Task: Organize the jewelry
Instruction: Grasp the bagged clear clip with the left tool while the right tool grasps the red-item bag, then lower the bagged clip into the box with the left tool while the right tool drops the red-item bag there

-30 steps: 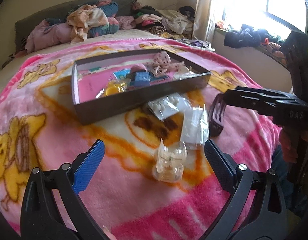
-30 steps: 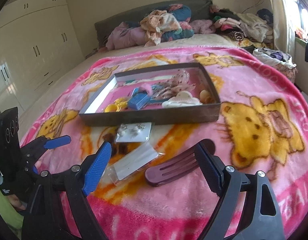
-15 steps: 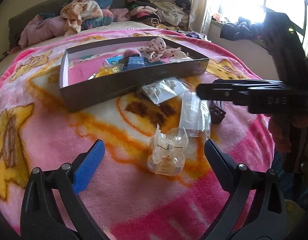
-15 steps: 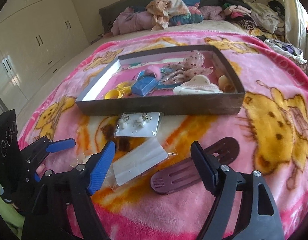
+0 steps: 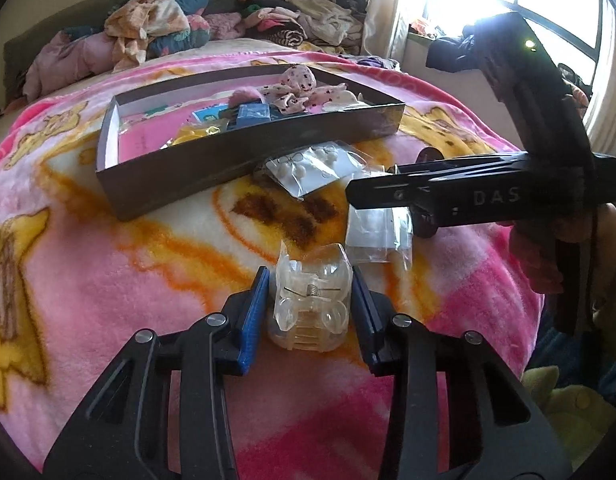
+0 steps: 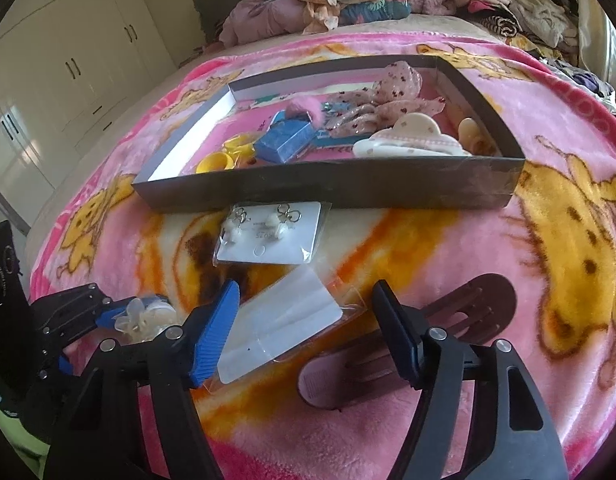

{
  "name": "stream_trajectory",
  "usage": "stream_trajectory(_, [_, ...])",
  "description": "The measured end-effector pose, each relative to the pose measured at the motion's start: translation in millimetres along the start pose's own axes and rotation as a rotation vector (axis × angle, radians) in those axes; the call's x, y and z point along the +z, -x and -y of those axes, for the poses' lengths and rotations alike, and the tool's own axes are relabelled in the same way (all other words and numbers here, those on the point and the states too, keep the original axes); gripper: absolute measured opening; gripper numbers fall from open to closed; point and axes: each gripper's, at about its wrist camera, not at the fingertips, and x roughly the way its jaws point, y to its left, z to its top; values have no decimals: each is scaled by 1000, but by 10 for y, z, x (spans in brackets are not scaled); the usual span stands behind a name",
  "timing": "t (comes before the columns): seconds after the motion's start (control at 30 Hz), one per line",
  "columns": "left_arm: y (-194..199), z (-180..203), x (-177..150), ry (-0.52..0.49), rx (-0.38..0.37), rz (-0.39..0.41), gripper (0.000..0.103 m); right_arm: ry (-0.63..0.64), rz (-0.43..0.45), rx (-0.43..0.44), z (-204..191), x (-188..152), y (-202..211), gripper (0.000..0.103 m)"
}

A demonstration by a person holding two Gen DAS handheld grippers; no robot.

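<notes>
A clear plastic hair claw clip (image 5: 309, 306) lies on the pink blanket, and my left gripper (image 5: 309, 300) is shut on it, one pad against each side. The clip also shows in the right wrist view (image 6: 146, 318). My right gripper (image 6: 308, 328) is open, above a clear packet with a white card (image 6: 280, 326) and a dark maroon hair clip (image 6: 419, 332). An earring card in plastic (image 6: 270, 234) lies before the shallow dark box (image 6: 327, 188), which holds several hair accessories and small items.
The pink cartoon blanket (image 5: 88, 272) covers the bed. Piled clothes (image 5: 156, 28) lie at the far end. A window (image 5: 547, 4) is at the right in the left wrist view. White wardrobes (image 6: 68, 60) stand left in the right wrist view.
My left gripper has moved forward and closed its pads onto the clear claw clip. My right gripper has moved forward and lower over the packet and the maroon clip.
</notes>
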Motion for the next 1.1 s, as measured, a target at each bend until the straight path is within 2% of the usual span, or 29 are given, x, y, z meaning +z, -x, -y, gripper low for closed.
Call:
stream_trajectory(0.13, [62,-38,-26,2,16,5,31,4,-1,6,-40,-15,-17,59])
stream_trajectory(0.37, [147,-182,-25,30,55,14,31,16,22,-13,-158,-83,-23,58])
stream_trajectory(0.4, [159,-208,-25,35,60,15,31,21,25,-14,-176,-90,-23,47])
stream_trajectory(0.43, [168,-214,-26,38,64,16,31,24,26,-11,-195,-98,-22,41])
stream_trajectory(0.63, [221,-280,-17,57,84,26,31,42,50,31,-316,-107,35,23])
stream_trajectory(0.83, [276,-325,20,71,92,40,31,56,97,64,-423,-88,183,14])
stream_trajectory(1.1, [281,-285,143,70,87,65,31,2,156,69,-299,-30,432,11])
